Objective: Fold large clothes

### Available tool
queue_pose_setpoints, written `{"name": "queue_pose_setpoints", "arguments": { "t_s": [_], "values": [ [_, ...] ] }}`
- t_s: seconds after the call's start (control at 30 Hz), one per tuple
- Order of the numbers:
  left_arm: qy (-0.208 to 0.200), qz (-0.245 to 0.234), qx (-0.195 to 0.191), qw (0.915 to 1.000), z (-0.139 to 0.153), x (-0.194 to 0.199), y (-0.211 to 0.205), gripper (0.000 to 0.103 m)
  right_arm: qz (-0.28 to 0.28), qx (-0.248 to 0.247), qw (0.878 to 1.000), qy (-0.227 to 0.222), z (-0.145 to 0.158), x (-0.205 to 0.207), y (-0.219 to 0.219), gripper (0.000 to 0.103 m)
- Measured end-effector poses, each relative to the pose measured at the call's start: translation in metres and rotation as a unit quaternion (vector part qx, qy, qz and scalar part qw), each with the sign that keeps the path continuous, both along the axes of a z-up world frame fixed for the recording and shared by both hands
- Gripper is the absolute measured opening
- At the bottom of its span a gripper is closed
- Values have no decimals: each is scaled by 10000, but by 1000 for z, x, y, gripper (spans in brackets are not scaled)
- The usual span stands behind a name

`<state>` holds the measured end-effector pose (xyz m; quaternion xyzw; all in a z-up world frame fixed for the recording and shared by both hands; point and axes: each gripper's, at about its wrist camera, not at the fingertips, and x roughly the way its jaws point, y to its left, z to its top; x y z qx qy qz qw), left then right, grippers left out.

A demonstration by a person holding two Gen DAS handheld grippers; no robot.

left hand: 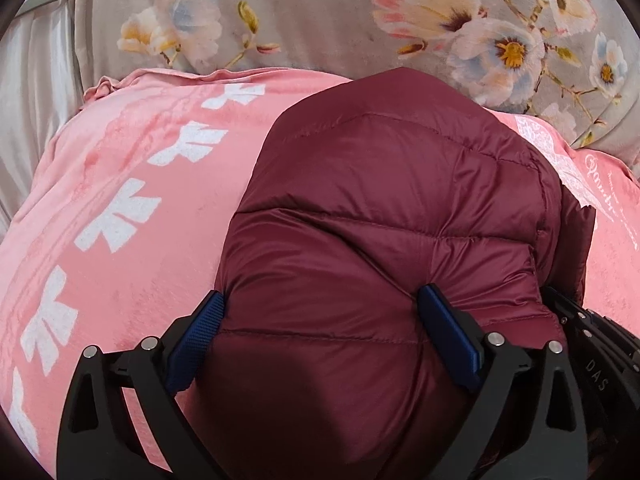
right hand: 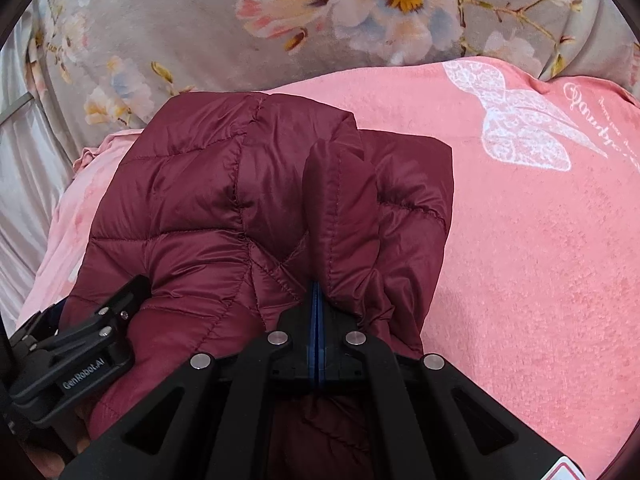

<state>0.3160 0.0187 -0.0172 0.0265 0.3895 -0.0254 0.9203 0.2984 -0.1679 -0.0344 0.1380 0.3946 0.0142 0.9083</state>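
A maroon quilted puffer jacket (left hand: 384,208) lies bunched and folded on a pink blanket (left hand: 132,184). My left gripper (left hand: 320,312) has its blue pads wide apart, straddling the near bulge of the jacket, which fills the gap between them. My right gripper (right hand: 316,292) is shut, its blue pads pressed together on a raised fold of the jacket (right hand: 340,200). The left gripper also shows in the right wrist view (right hand: 80,344), at the jacket's left edge. The right gripper's body shows at the right edge of the left wrist view (left hand: 592,344).
The pink blanket (right hand: 520,240) has a white butterfly print (right hand: 516,124) and white flower shapes (left hand: 116,216). Behind it lies a grey floral bedcover (right hand: 224,32). Pale satin fabric (left hand: 28,100) hangs at the far left.
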Motion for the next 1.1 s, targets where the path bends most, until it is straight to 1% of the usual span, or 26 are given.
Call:
{"name": "queue_pose_setpoints", "arguments": {
  "t_s": [0.07,0.13,0.2,0.3,0.4,0.47,0.5,0.57,0.63,0.7,0.77,0.83,0.9,0.93,1.03,1.1],
  "values": [
    [-91,22,107,9999,-2,-2,-3,95,28,67,10000,3,1,0,-3,0],
    [-125,23,94,9999,-1,-2,-3,95,6,-5,10000,7,14,-9,-3,0],
    [-9,-49,-17,10000,4,-5,3,95,90,167,9997,-161,35,-31,-6,5],
    [134,-165,-233,9995,20,-27,24,93,380,359,9986,-40,52,-65,-2,5],
    [242,-306,-292,9988,25,-55,41,93,550,205,9979,270,42,-87,10,4],
    [374,-301,-375,9981,23,-70,50,93,478,124,9978,452,27,-94,13,0],
    [443,-310,-423,9976,21,-75,52,93,445,126,9977,501,22,-95,13,0],
    [522,-302,-422,9973,18,-83,53,94,391,135,9978,521,14,-98,13,0],
    [586,-300,-328,9973,11,-88,52,94,353,230,9976,552,6,-97,10,0],
    [693,-284,-360,9965,2,-90,52,95,342,184,9981,483,0,-97,12,0],
    [748,-236,-432,9960,-7,-91,52,95,328,48,9987,393,0,-100,16,0],
    [716,-194,-435,9963,-10,-92,52,95,240,49,9990,365,6,-107,17,0],
    [574,-143,-359,9976,-8,-98,51,95,218,60,9994,281,17,-121,16,7],
    [532,-136,-303,9980,-6,-101,50,95,218,-43,9996,182,23,-132,18,8],
    [403,-160,-159,9989,0,-117,48,94,287,-396,9988,26,31,-161,28,17],
    [358,-172,-119,9991,1,-129,47,94,317,-609,9976,-23,30,-179,35,33]
  ]
}}
